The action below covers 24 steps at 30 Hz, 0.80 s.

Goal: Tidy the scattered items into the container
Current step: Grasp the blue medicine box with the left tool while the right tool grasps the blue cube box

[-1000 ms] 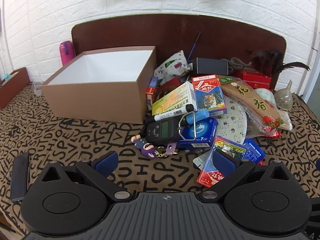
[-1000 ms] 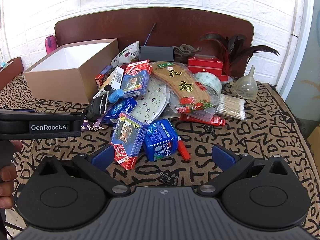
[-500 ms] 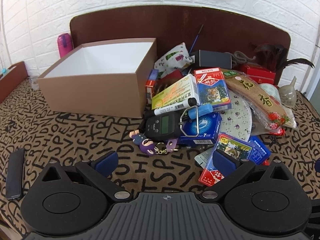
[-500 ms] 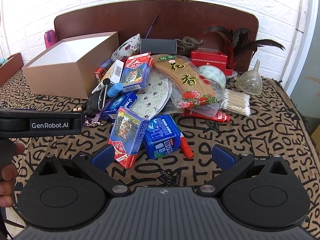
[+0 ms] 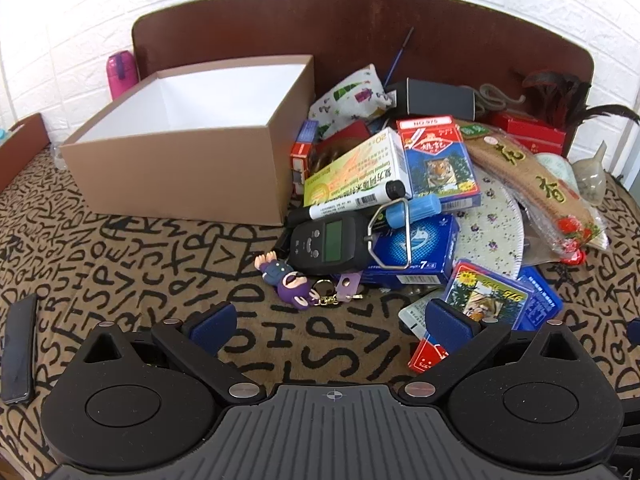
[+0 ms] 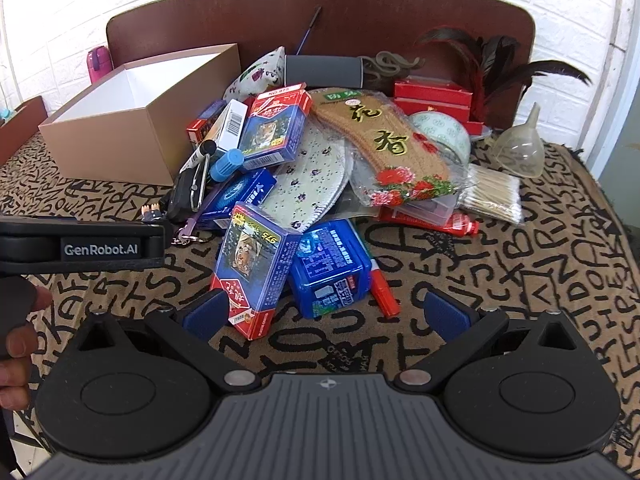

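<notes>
I had pushed both grippers nearer the pile; my left gripper (image 5: 332,322) and right gripper (image 6: 326,314) hung spread wide, holding nothing (the box (image 5: 192,168) sat left of the pile, nothing visible inside).

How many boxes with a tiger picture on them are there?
2. One tiger box lies high on the pile, beside the brown container. The other tiger box leans at the front, against a blue pack. More could be buried underneath.
</notes>
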### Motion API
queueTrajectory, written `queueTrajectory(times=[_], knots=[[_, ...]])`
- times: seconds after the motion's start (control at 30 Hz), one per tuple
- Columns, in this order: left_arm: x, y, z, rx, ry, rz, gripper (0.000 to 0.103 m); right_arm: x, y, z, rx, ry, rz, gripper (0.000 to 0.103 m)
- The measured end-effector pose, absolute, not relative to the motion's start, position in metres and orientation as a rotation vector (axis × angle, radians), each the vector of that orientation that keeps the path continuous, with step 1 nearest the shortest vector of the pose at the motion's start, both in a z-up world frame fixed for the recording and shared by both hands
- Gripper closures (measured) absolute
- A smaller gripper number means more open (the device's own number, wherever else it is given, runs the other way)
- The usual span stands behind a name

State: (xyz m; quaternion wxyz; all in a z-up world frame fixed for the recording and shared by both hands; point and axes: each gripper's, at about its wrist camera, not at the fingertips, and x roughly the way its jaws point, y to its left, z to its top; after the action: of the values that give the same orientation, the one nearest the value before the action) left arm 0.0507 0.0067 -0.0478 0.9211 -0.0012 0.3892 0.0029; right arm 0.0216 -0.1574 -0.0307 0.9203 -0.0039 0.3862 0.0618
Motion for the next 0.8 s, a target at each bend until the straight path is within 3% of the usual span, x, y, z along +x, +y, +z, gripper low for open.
queueTrajectory(times=[0.4,0.57,0.67,0.8], knots=[[0.057,0.010,-0.070,0.003,0.817,-0.121,0.001,0.038,-0.166,-0.056,0.005,0.812,0.169,0.000],[0.067,0.001,-0.078,-0.003,0.840,-0.197,0.013,0.045,-0.168,-0.065,-0.021,0.783,0.152,0.001],[0.071,-0.004,-0.081,-0.017,0.849,-0.260,0.017,0.049,-0.169,-0.068,-0.052,0.767,0.167,0.006],[0.074,-0.009,-0.080,-0.033,0.844,-0.358,0.022,0.057,-0.169,-0.073,-0.066,0.790,0.193,0.028]])
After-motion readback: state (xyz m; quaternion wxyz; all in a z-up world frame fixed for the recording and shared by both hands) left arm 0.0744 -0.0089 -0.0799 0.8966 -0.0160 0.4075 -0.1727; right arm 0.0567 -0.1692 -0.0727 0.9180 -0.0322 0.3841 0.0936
